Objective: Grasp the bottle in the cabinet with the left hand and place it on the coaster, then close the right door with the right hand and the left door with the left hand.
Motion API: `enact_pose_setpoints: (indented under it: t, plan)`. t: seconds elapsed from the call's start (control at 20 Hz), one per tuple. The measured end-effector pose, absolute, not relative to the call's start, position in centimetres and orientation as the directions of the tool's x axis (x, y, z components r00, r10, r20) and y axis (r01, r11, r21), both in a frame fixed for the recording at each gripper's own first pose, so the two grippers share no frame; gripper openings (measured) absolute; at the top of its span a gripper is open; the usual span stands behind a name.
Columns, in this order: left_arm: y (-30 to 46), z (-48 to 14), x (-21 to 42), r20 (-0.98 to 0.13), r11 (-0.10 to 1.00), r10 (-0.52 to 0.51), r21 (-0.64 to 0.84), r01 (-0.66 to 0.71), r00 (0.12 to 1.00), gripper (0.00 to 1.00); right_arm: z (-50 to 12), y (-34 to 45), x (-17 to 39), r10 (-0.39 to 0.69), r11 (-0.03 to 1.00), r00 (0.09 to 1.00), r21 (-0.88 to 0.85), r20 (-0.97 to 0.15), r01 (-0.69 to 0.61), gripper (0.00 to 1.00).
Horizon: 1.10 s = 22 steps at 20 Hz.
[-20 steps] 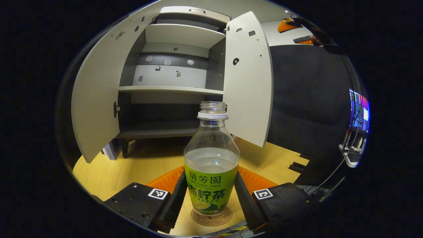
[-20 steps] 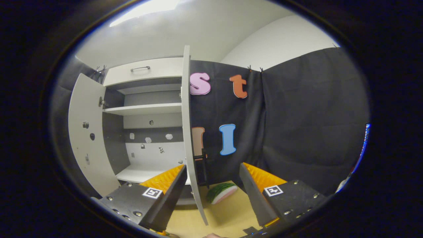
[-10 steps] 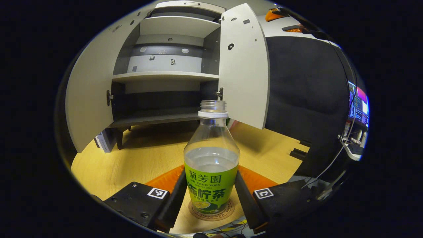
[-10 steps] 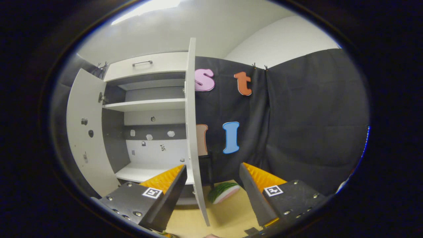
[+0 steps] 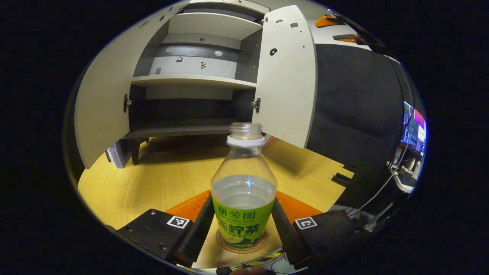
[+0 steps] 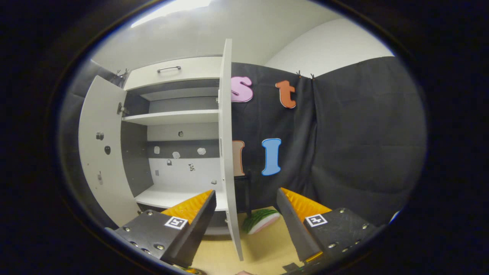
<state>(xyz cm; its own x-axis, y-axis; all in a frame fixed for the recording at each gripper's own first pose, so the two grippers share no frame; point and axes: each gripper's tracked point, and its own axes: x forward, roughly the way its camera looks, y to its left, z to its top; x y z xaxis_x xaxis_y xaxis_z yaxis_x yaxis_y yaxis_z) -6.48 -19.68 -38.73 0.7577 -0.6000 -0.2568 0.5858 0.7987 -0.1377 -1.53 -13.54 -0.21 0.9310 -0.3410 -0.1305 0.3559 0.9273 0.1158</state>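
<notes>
left hand-held gripper point(image 5: 238, 229) clasps bottle point(image 5: 243, 191) | right hand-held gripper point(image 6: 244, 225) agape — door point(image 6: 229, 152) edge between

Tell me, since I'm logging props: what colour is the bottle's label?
Bright green with darker lettering, on the bottle; clearest in the left gripper view.

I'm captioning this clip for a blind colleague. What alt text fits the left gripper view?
The left hand-held gripper holds a clear, uncapped plastic bottle with a green label upright over a round cork coaster on the wooden table. Behind stands a white cabinet, both doors open.
</notes>
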Motion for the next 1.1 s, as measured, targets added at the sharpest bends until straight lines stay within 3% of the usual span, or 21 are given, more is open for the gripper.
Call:
enact_pose_setpoints:
  t: [0.75, 1.1]
  plan:
    - [-20.7, -35.2, -5.6, -0.247, 0.774, -0.630, -0.123, 0.621, 0.736, 0.87, -1.1, -14.5, -1.8, -0.332, 0.920, 0.932, 0.166, -0.148, 0.354, 0.96]
    - [-19.9, -26.6, -3.6, -0.180, 0.791, -0.612, -0.118, 0.601, 0.770, 0.87, -1.4, -16.3, -2.5, -0.342, 0.920, 0.931, 0.155, -0.130, 0.360, 0.96]
